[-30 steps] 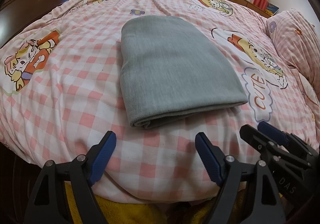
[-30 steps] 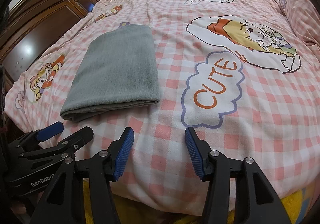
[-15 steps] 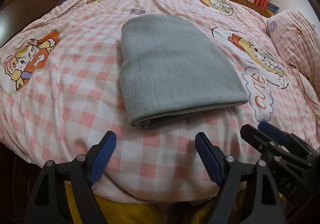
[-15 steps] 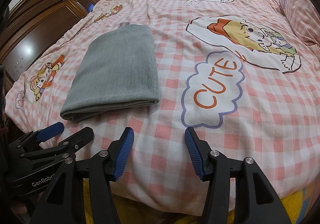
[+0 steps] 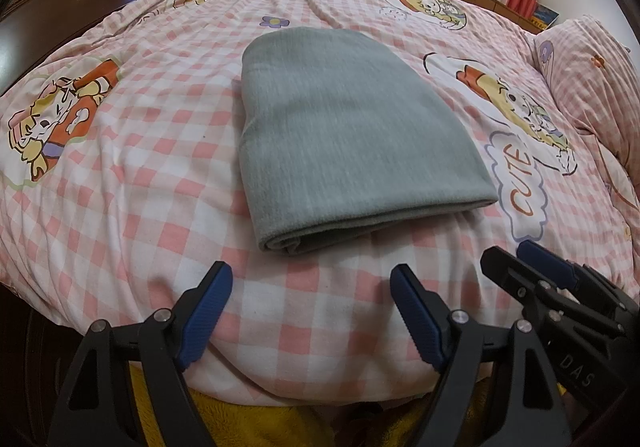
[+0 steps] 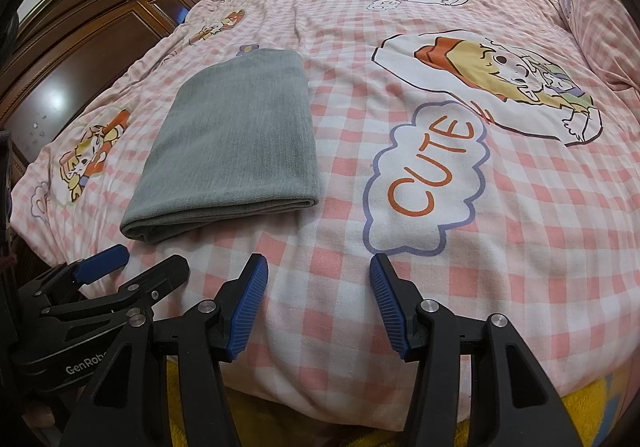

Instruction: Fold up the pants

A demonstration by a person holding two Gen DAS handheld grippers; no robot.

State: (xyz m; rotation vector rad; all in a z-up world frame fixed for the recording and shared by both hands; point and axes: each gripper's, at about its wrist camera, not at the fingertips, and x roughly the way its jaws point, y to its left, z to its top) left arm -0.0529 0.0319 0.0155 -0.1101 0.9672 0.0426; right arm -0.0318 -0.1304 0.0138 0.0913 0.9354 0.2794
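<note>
A bed [image 5: 120, 183] under a pink checked cartoon cover filled the room, dark wooden cabinets along one side and a window beyond. On the cover's near half lay the grey pants [image 5: 352, 135], already folded into a flat, layered rectangle; judging by that, the folding looked finished, or at most one more halving remained. Its long axis ran away from the bed's near edge toward the far side, the thick folded edge facing the grippers. The left gripper [image 5: 312, 311] hovered just short of that edge, fingers spread wide and empty. The right gripper [image 6: 318, 307], beside it, also had its fingers apart, holding nothing.
</note>
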